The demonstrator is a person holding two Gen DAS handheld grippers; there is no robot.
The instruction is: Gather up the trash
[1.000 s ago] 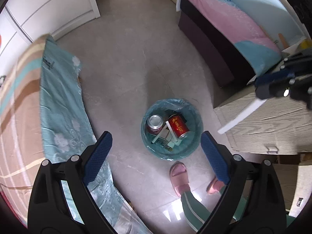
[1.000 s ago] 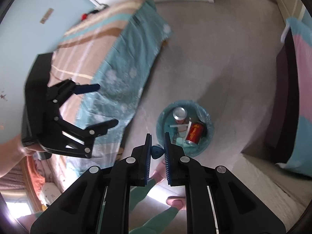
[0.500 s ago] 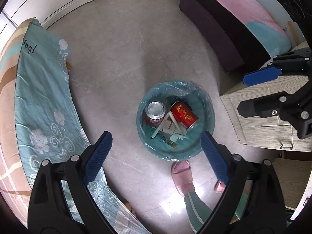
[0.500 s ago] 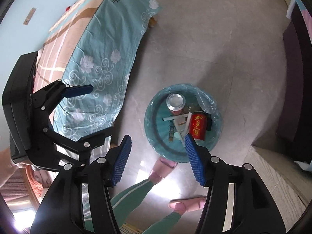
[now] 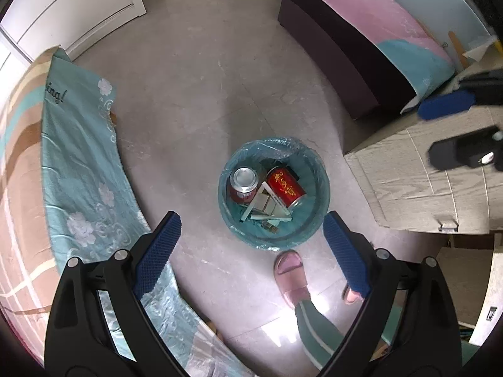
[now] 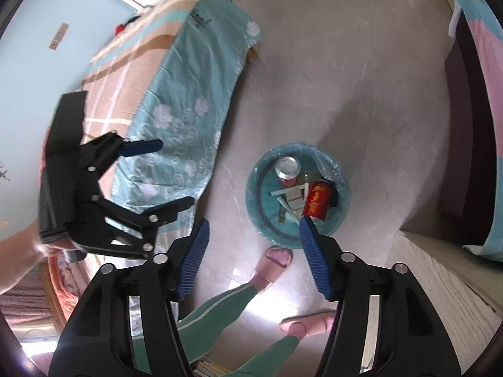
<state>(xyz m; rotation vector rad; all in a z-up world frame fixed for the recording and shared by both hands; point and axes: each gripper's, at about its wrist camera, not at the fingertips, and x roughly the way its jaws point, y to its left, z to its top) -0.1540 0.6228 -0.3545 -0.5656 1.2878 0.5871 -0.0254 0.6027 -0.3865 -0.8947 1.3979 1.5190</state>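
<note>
Blue ribbed pads line both pairs of jaws, and nothing sits between either pair. In the left wrist view the left gripper (image 5: 251, 245) fills the lower frame with its jaws spread wide, one pad at lower left and the other at lower right, both bare. Between them, further off on the grey floor (image 5: 195, 78), stands the bin (image 5: 317, 169), lined with a teal bag, at the centre of the frame. Inside it lie a red can (image 5: 286, 187) on its side, a second can (image 5: 243, 180) upright with its silver top showing, and some white card scraps (image 5: 267, 204) below them.

In the right wrist view the right gripper (image 6: 253, 251) has its jaws opening, now moderately wide and empty; the right pad's tip overlaps the bin's near rim in the picture, though whether it touches cannot be told. The bin (image 6: 261, 194) lies right of centre there. The left gripper (image 6: 166, 177) also shows at the left of that view, held by a hand (image 6: 19, 251), jaws well apart, over the teal bed (image 6: 188, 88). Pink slippers (image 6: 273, 262) stand just below the bin.
</note>
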